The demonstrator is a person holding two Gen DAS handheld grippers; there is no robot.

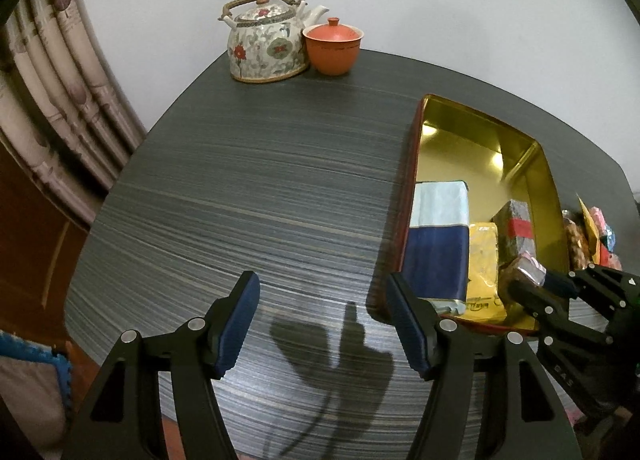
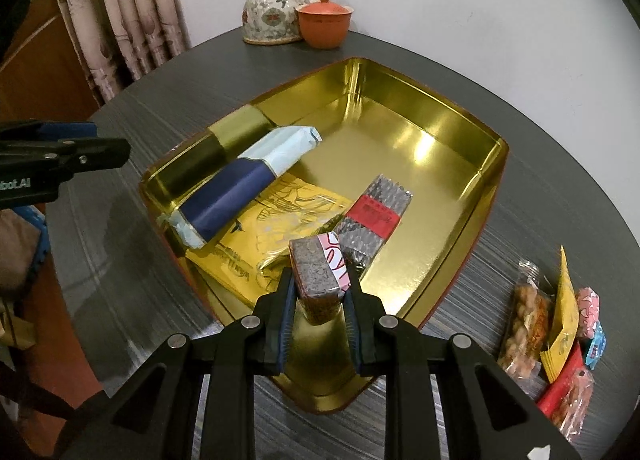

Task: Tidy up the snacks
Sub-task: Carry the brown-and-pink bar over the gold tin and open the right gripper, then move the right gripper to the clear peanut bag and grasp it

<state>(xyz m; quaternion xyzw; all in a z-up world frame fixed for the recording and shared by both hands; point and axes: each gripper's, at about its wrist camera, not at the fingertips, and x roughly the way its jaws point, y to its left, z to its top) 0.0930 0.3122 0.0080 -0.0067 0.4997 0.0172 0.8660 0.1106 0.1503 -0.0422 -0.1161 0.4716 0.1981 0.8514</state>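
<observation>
In the right wrist view my right gripper is shut on a small brown snack bar with a pink-and-white wrapper end. It holds the bar over the near part of the open gold tin. Inside the tin lie a blue and pale-blue pack, a flat yellow packet and a dark grey pack with a red label. My left gripper stands open over bare table left of the tin, nothing between its fingers. The left wrist view also shows the right gripper holding the bar.
Several loose wrapped snacks lie on the dark striped table to the right of the tin. A flowered teapot and an orange lidded cup stand at the far edge by the wall. Curtains hang at the left.
</observation>
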